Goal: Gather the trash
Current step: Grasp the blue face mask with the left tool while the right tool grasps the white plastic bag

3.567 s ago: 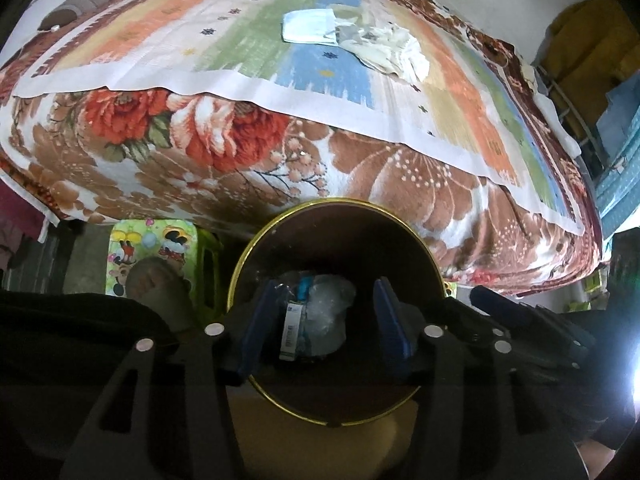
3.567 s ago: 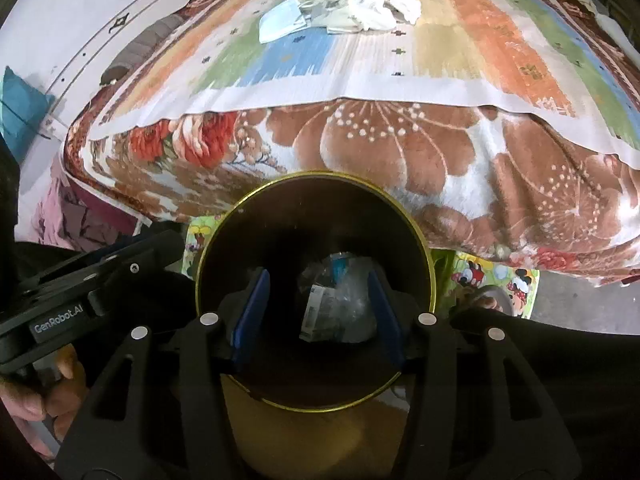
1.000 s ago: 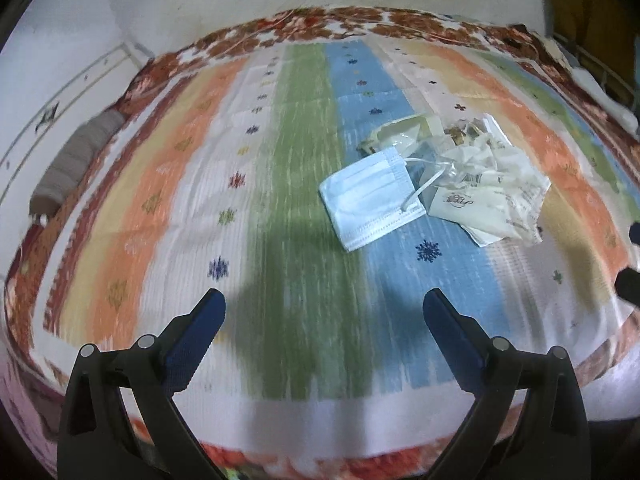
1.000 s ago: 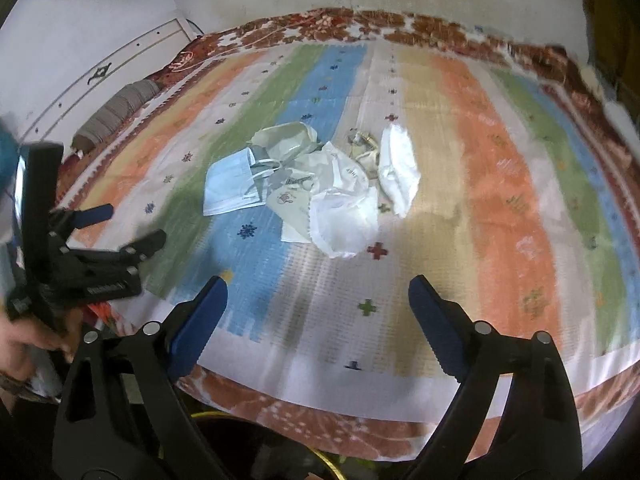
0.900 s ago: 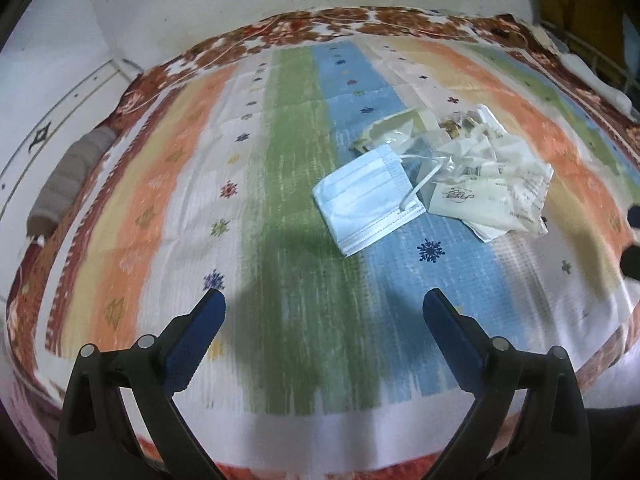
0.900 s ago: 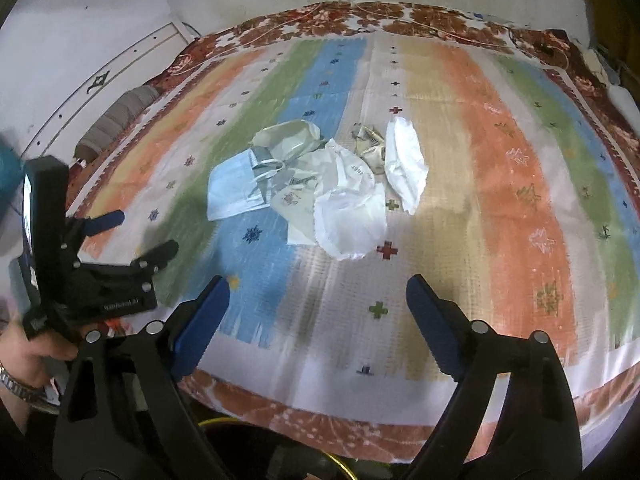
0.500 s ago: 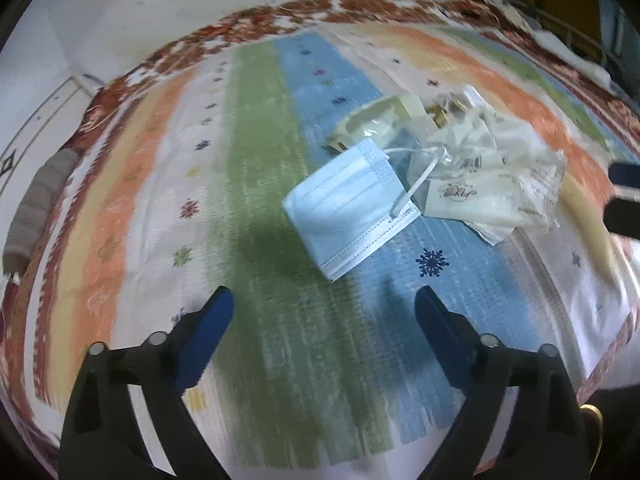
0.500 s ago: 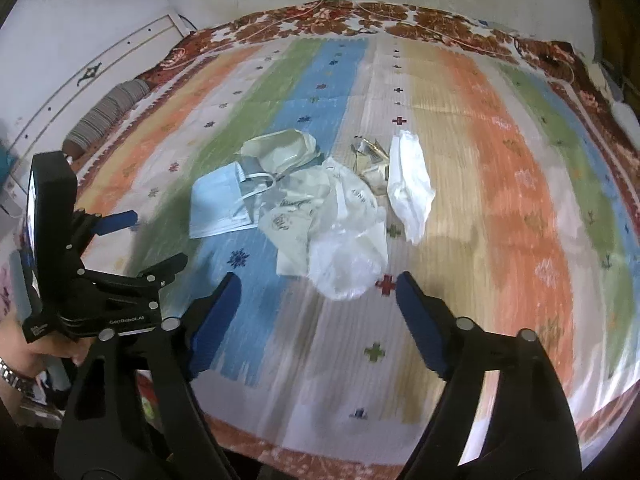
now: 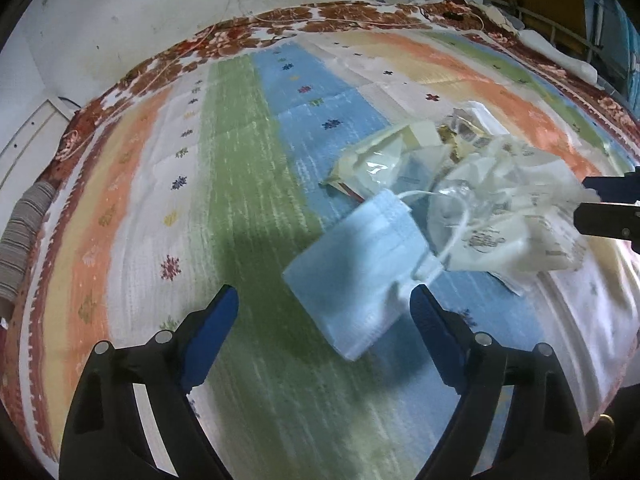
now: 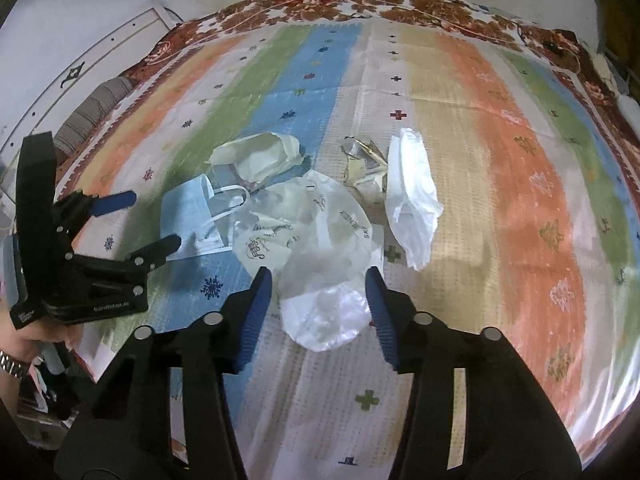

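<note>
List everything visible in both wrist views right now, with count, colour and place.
mask: 1, light blue, on the bedspread, left of the pile
clear bags: several, crumpled, whitish, mid-pile
white bag: 1, right of the pile
cream wrapper: 1, behind the mask
foil scraps: few, gold-silver, beside the white bag
bedspread: 1, striped
left hand-held gripper: open, by the mask
right hand-held gripper: jaws just been closing, around a clear bag
hand: 1, holds the left gripper
</note>
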Available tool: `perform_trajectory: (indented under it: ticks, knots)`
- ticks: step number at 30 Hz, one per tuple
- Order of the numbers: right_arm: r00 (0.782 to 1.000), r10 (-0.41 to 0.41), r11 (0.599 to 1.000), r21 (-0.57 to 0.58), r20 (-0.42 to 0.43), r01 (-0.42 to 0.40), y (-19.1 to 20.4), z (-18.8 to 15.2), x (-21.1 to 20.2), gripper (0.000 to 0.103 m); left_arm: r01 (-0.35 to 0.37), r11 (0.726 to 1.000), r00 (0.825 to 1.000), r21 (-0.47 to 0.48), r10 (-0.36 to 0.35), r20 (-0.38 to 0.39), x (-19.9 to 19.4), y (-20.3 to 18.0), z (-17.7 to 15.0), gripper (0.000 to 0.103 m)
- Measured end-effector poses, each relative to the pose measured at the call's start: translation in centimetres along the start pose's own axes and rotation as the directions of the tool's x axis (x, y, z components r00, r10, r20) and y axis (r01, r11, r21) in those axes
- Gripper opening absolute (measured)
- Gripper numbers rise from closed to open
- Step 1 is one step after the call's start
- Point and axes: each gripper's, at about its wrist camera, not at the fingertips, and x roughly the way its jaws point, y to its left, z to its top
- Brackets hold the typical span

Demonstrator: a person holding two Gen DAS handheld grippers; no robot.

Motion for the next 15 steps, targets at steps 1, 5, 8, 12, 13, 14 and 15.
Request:
perform_trajectory:
  ticks: [1, 5, 8, 12, 13, 14, 15]
  knots:
    - [1.000, 0.000, 1.000, -0.002, -0.003, 0.000, 0.1, 0.0, 0.1, 0.032, -0.008, 1.000, 1.000, -0.001, 0.008, 0.004, 0.2, 0.1, 0.1, 0.086]
    - [1.000, 0.011, 1.000, -0.022, -0.007, -0.012, 0.3, -0.1, 0.1, 0.024, 0.029, 0.999, 0.999, -0.028, -0.028, 0.027, 1.4, 0.3, 0.6, 0.086]
    - [1.000, -0.009, 1.000, -0.023, -0.017, 0.008, 0.1, -0.3, 0.3, 0.012, 0.067, 0.997, 0.998, -0.026, -0.067, 0.004, 2.3, -0.2, 0.6, 0.076]
    - [1.000, -0.020, 1.000, -0.020, -0.020, 0.020, -0.2, -0.4, 0.5, 0.006, 0.047, 0.999, 0.998, -0.027, -0.048, -0.029, 2.9, -0.5, 0.1, 0.040]
    - [0.999, -0.026, 0.999, -0.023, -0.018, 0.026, -0.2, -0.4, 0.5, 0.005, 0.049, 0.998, 0.998, -0.038, -0.050, -0.034, 2.9, -0.3, 0.1, 0.029]
    - [0.999, -0.035, 0.999, -0.028, -0.016, 0.034, -0.2, -0.5, 0.5, 0.005, 0.049, 0.997, 0.998, -0.066, -0.052, -0.038, 2.7, 0.1, 0.0, 0.018]
    - [0.999, -0.042, 0.999, -0.033, -0.013, 0.041, -0.2, -0.5, 0.5, 0.004, 0.051, 0.995, 0.998, -0.087, -0.055, -0.039, 2.6, 0.4, 0.0, 0.013]
